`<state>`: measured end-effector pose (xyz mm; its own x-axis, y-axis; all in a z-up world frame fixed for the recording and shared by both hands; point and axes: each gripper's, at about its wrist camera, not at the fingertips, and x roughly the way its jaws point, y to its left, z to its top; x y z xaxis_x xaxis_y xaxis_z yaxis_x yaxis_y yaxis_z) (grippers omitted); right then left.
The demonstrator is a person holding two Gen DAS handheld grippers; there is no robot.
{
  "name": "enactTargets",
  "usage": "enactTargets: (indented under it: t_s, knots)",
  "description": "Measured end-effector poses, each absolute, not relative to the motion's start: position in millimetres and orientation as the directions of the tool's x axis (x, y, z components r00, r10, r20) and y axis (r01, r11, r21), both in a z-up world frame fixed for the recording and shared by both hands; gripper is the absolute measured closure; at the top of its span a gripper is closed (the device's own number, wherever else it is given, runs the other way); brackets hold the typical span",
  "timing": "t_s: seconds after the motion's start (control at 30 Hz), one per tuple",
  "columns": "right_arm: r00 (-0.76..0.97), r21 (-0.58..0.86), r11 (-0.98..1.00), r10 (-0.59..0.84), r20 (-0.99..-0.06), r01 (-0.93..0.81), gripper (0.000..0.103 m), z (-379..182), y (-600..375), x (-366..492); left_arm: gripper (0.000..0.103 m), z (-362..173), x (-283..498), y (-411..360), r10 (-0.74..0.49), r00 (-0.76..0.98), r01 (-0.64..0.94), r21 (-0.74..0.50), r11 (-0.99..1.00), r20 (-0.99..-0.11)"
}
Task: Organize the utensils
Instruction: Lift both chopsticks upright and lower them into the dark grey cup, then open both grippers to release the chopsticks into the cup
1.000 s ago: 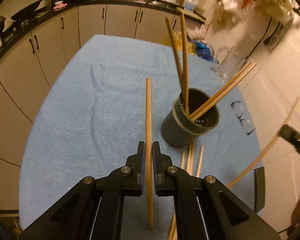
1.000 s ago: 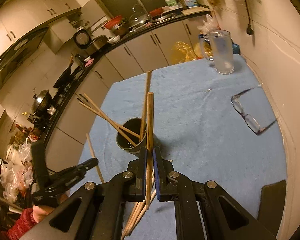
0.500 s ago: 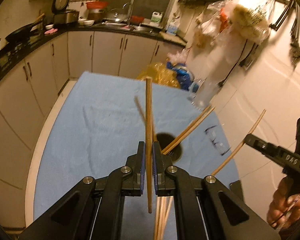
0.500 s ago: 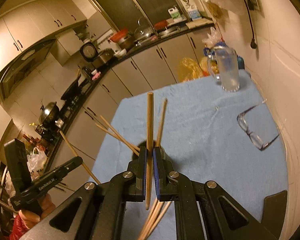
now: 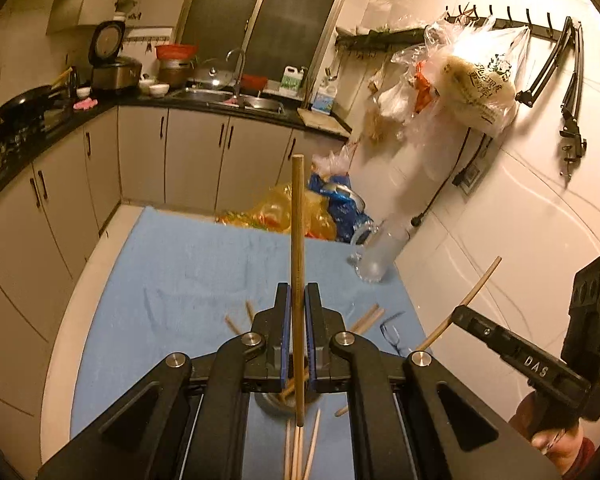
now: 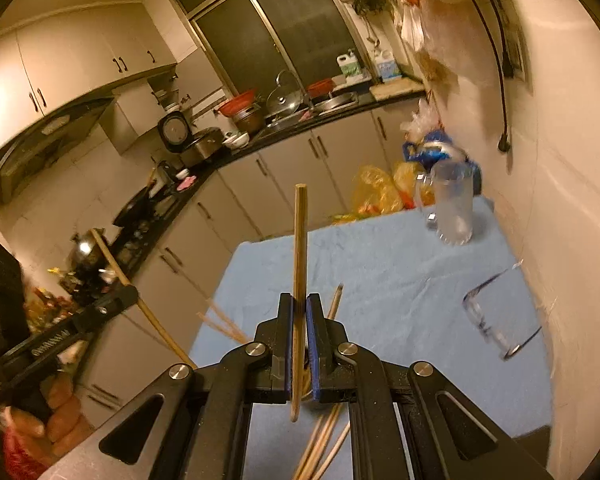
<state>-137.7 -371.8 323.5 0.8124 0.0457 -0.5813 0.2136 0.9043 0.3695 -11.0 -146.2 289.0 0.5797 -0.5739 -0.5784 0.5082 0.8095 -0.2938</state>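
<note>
Standing upright between each tool's (image 5: pixel 297 334) pads, one chopstick (image 5: pixel 297 272).

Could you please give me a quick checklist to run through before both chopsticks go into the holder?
1. Left gripper shut on its chopstick: ok.
2. Right gripper shut on its chopstick: ok.
3. Holder opening visible: not ok, mostly hidden behind the grippers.
4. Chopstick tips lined up over the opening: cannot tell.
5. Eyeglasses apart from the grippers: ok.
6. Loose chopsticks remaining on the blue cloth: ok, for later.
</note>
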Motion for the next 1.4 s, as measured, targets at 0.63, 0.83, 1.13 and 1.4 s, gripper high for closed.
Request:
enactTargets:
  t_s: [0.63,0.83,1.13,1.4]
  knots:
    - [0.748,0.289,0.923,0.001,-0.663,0.255,0.096,272,-360,-77,0.097,213,24,-175,-0.508,0.57,0.446,-0.276,0.851,-0.646]
    - [0.704,0.3,0.915,0.024,-0.71,0.271,0.096,248,-359,-69,0.097,191,28,-179,-0.495,0.529,0.456,-0.261,0.851,-0.69]
    - [0.695,0.325,0.906,0.05,-0.717,0.271,0.095,248,-361,-71,0.094,194,24,-178,-0.5,0.524,0.456,-0.268,0.849,-0.69]
    - [0.737,0.362,0.886,0.034,-0.675,0.291,0.095,274,-370,-96,0.078,223,13,-158,-0.514,0.572,0.448,-0.281,0.849,-0.639]
